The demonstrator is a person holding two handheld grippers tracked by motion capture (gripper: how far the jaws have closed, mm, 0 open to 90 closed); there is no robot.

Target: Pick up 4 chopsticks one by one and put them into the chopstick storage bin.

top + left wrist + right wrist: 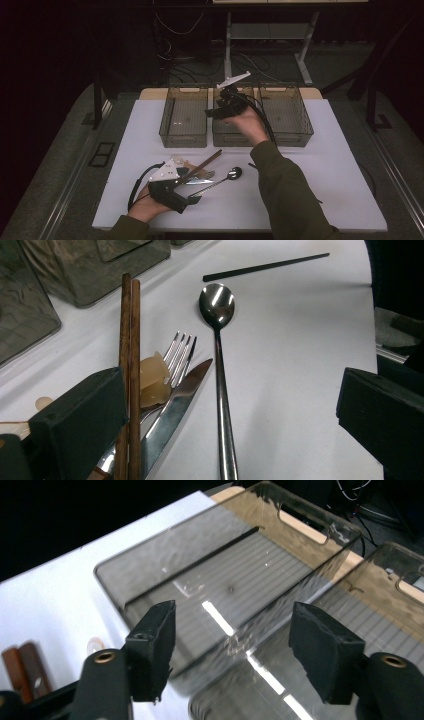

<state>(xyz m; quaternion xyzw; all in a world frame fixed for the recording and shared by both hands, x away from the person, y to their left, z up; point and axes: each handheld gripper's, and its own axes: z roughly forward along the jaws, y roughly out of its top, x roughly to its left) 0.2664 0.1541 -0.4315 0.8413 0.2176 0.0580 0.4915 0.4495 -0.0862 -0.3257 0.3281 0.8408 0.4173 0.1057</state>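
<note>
My left gripper (187, 186) rests low at the front left of the white table (325, 165), open. In the left gripper view its jaws (230, 420) stand wide apart, and a steel spoon (218, 340), a knife (172, 412) and a fork (180, 352) lie between them untouched. A pair of brown wooden chopsticks (129, 340) lies along the left jaw. My right gripper (216, 111) hangs above the middle clear bin (230, 135), open with nothing between its jaws (232, 655). Below it, a bin (165, 565) holds a black chopstick (195, 565).
Three clear bins stand in a row at the back: left (182, 135), middle, and right (286, 135). A second black chopstick (265, 267) lies on the table beyond the spoon. A pale lump (152, 380) sits on the fork. Cables and a table frame (227, 45) are beyond the far edge.
</note>
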